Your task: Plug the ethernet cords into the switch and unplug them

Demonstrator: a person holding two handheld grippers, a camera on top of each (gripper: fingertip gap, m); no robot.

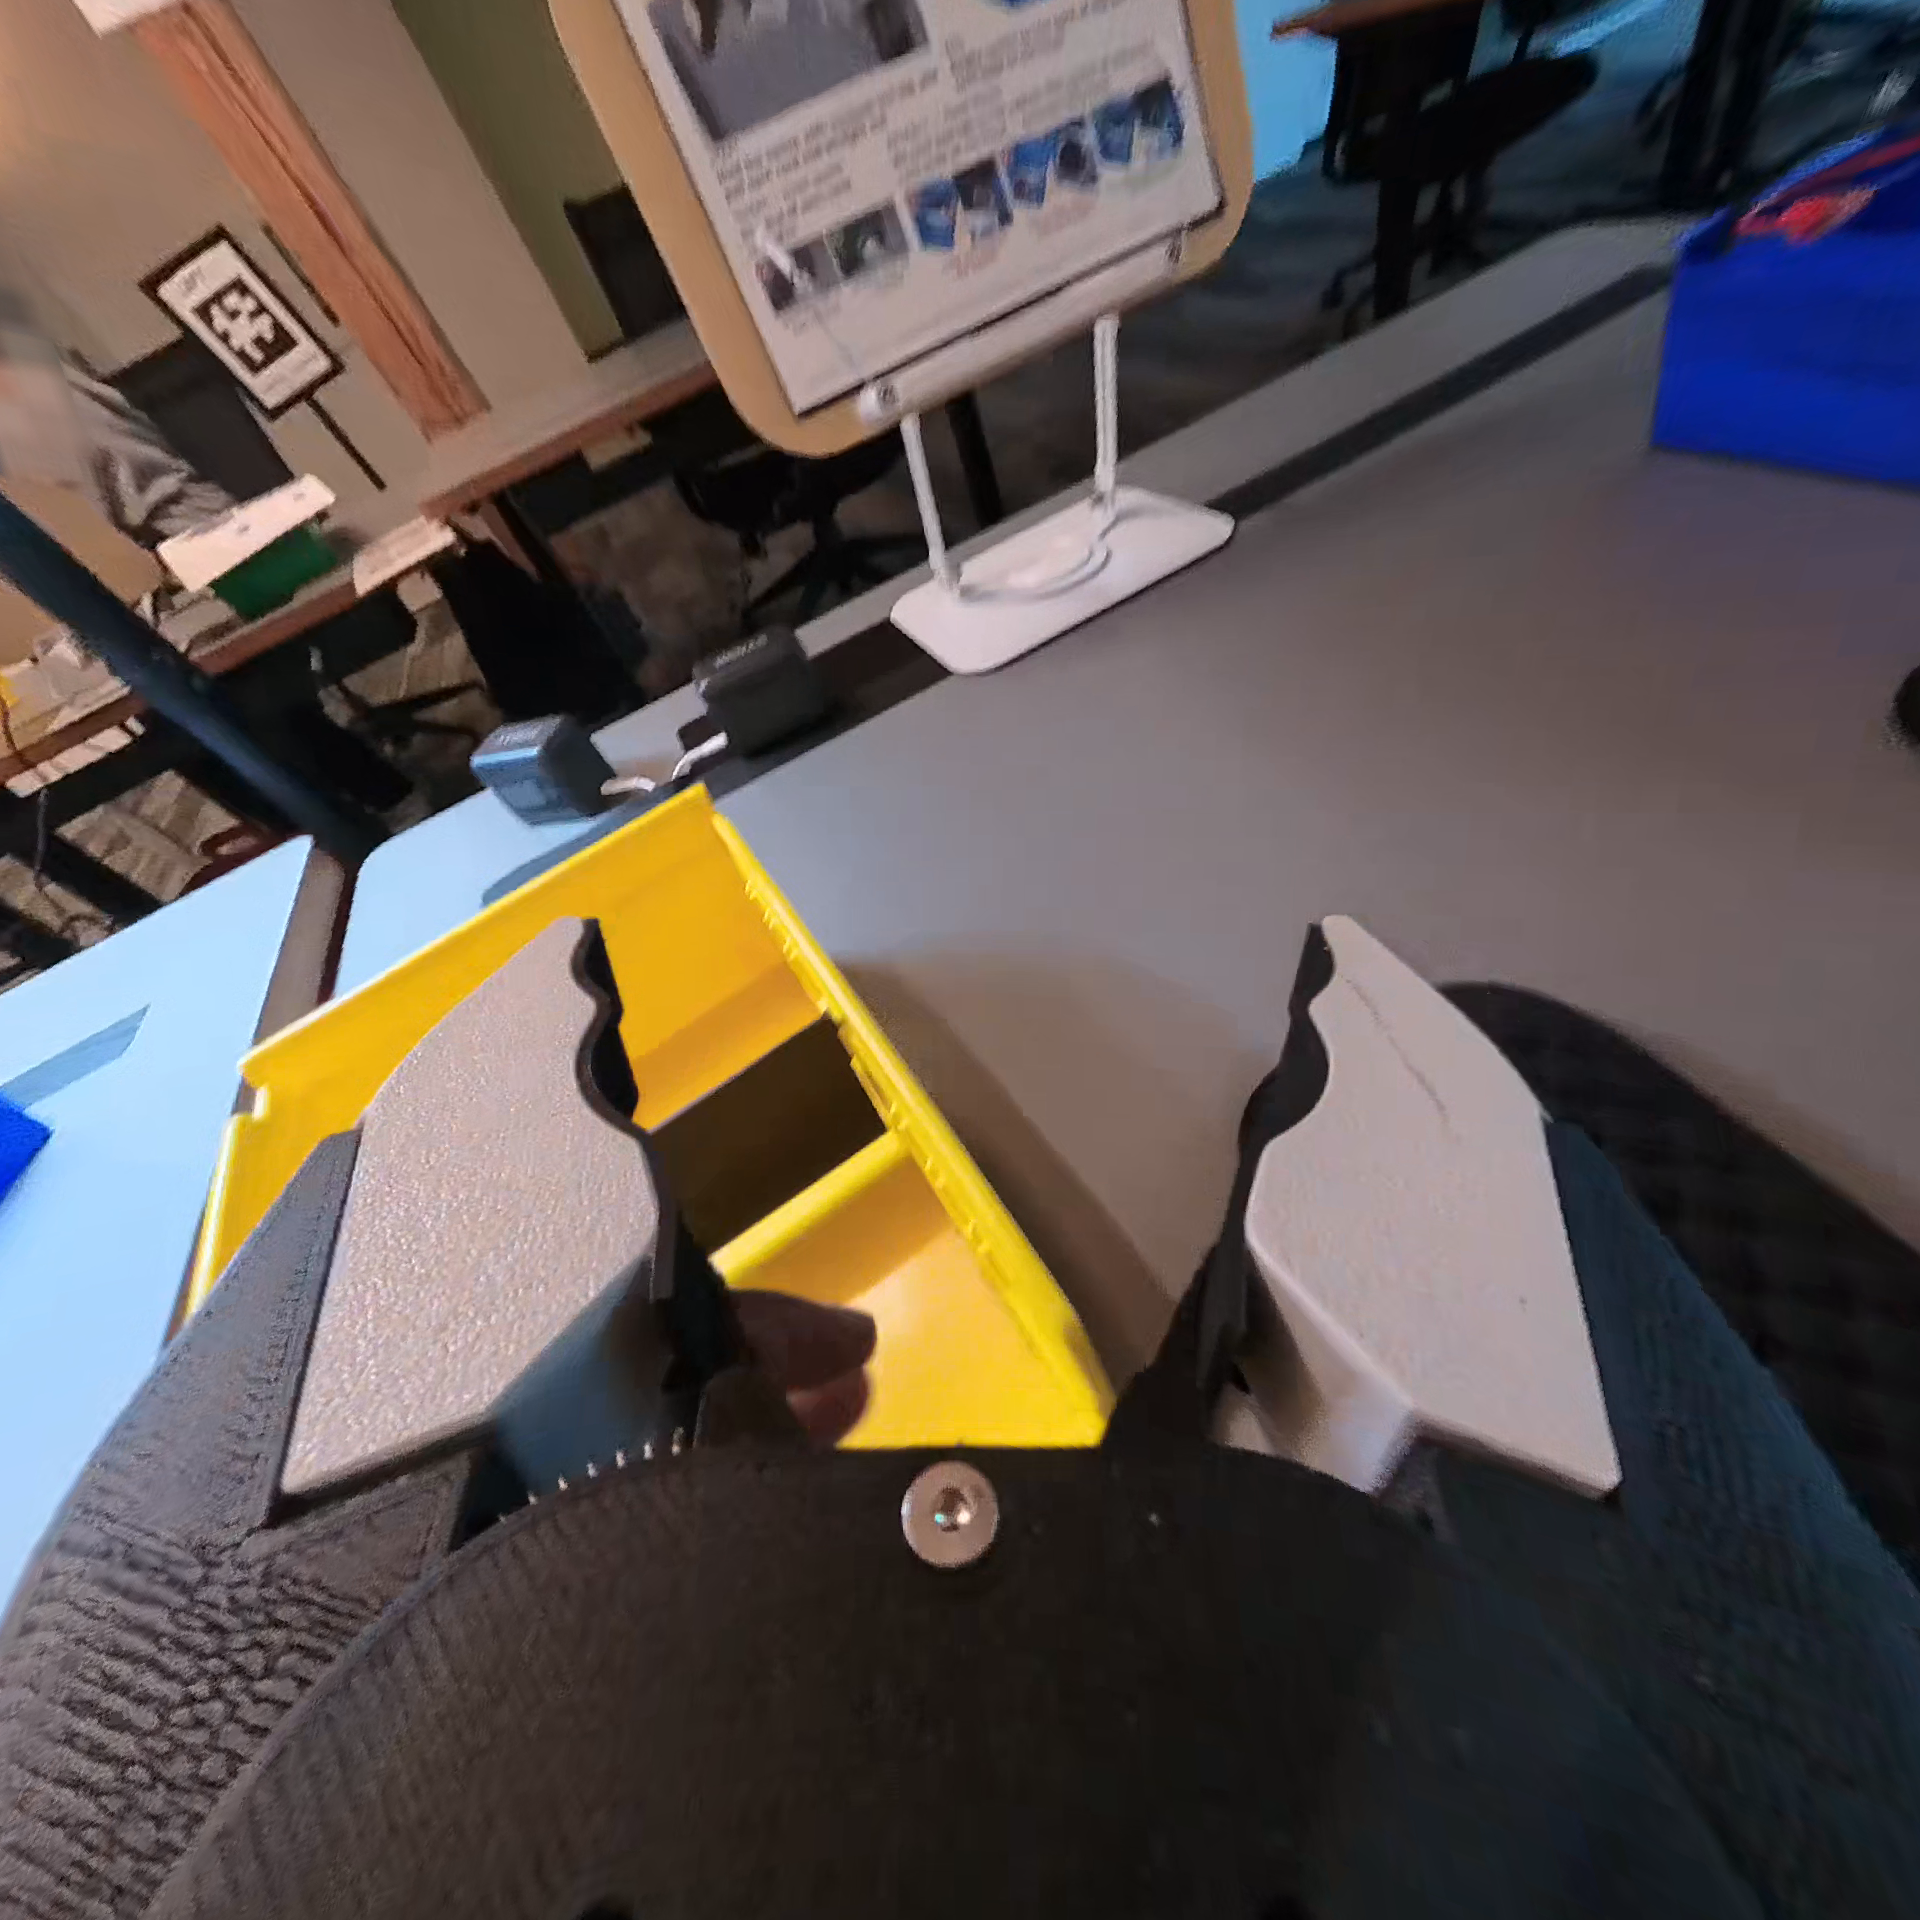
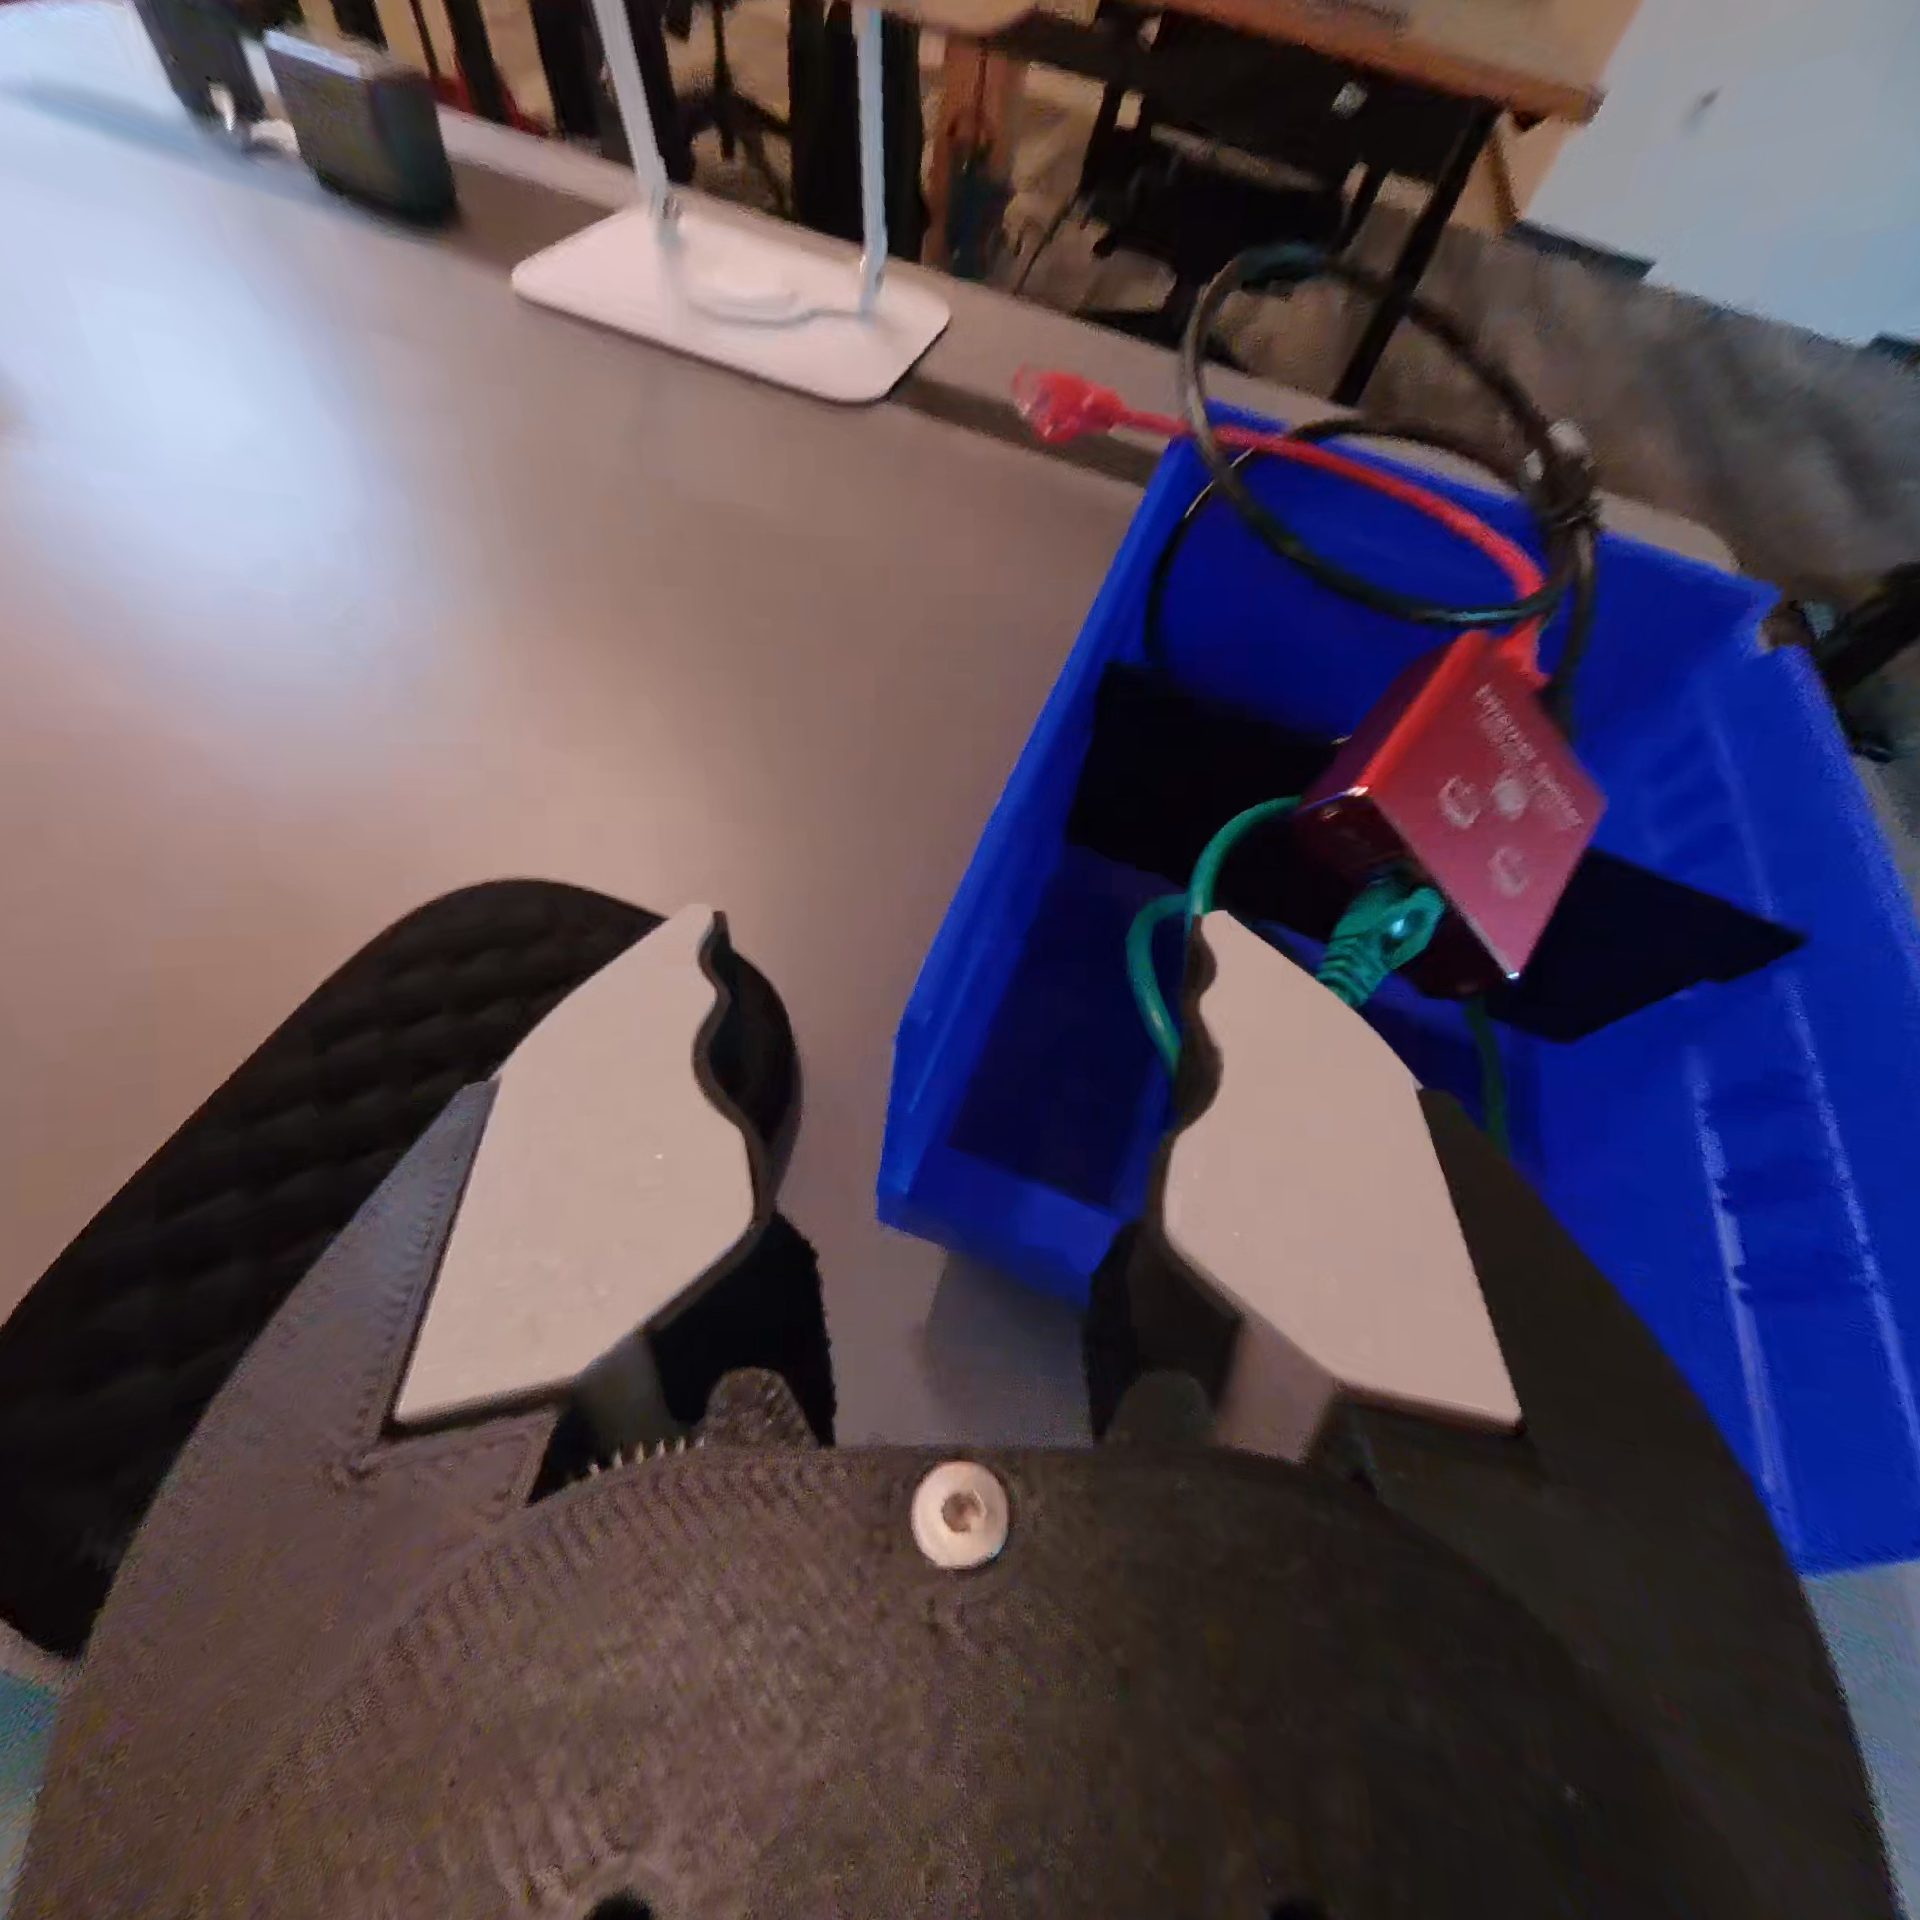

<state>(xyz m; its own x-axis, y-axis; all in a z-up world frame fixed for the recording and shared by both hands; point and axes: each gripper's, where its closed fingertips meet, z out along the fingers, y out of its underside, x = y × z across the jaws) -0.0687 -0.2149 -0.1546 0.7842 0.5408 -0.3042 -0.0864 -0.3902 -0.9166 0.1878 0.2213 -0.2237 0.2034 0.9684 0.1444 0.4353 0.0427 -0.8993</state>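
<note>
Both jaws are spread, nothing held. The red switch (image 2: 1449,821) (propped loosely in the blue bin (image 2: 1766,1143)) could be tipped if the green cord (image 2: 1371,940) is tugged.

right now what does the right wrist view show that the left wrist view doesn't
Only the right wrist view shows the red switch in the blue bin, with green, red and black cords. Only the left wrist view shows the yellow bin and a poster board. Both show the grey table, the white stand base, and open, empty grippers: left, right.
</note>
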